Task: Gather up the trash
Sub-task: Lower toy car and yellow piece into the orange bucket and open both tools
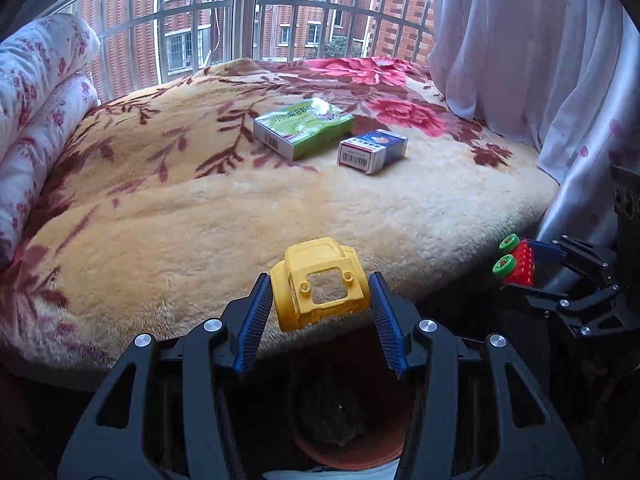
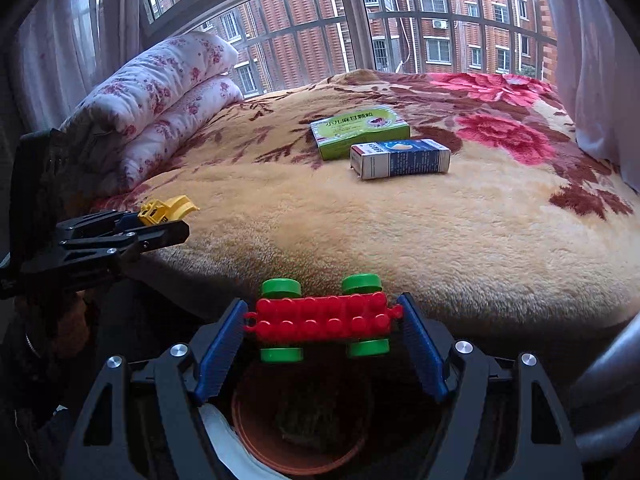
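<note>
My left gripper (image 1: 320,296) is shut on a yellow toy car shell (image 1: 318,288) and holds it at the bed's near edge, above a brown round bin (image 1: 352,432). It also shows in the right wrist view (image 2: 166,216). My right gripper (image 2: 322,320) is shut on a red toy brick chassis with green wheels (image 2: 322,318), also above the bin (image 2: 300,420). In the left wrist view it shows at the right (image 1: 516,266). A green box (image 1: 304,128) and a blue-and-white box (image 1: 372,150) lie on the blanket farther back.
The bed is covered with a beige floral blanket (image 1: 200,208). A folded floral quilt (image 1: 36,92) lies at its left end. A white curtain (image 1: 540,60) hangs on the right. A barred window (image 1: 240,12) stands behind the bed.
</note>
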A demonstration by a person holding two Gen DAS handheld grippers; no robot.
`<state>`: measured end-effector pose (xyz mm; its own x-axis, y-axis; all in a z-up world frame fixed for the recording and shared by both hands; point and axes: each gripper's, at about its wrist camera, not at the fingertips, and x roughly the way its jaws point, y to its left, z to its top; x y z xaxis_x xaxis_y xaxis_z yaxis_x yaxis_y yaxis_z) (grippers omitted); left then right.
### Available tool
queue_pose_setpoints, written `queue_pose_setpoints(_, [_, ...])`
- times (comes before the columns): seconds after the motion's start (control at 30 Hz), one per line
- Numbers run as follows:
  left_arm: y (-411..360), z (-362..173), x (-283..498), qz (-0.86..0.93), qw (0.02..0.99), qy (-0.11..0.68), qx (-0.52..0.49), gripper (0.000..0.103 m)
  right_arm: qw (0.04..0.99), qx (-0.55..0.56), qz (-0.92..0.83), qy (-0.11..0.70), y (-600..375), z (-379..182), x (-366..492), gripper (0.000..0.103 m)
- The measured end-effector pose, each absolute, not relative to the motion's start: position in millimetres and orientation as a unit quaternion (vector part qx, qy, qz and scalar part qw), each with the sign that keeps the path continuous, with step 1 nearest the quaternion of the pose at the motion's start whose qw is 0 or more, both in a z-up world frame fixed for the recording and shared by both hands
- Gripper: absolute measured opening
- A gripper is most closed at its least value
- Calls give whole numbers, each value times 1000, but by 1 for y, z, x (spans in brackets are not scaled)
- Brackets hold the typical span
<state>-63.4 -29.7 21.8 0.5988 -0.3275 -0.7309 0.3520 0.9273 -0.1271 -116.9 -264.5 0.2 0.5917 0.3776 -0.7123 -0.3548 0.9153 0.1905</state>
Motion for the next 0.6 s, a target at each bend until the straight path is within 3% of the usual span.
queue_pose_setpoints(0.6, [-55,-46,-122,-219,849,475,75,49,861,-20,223,457,-253,-45,-164,74])
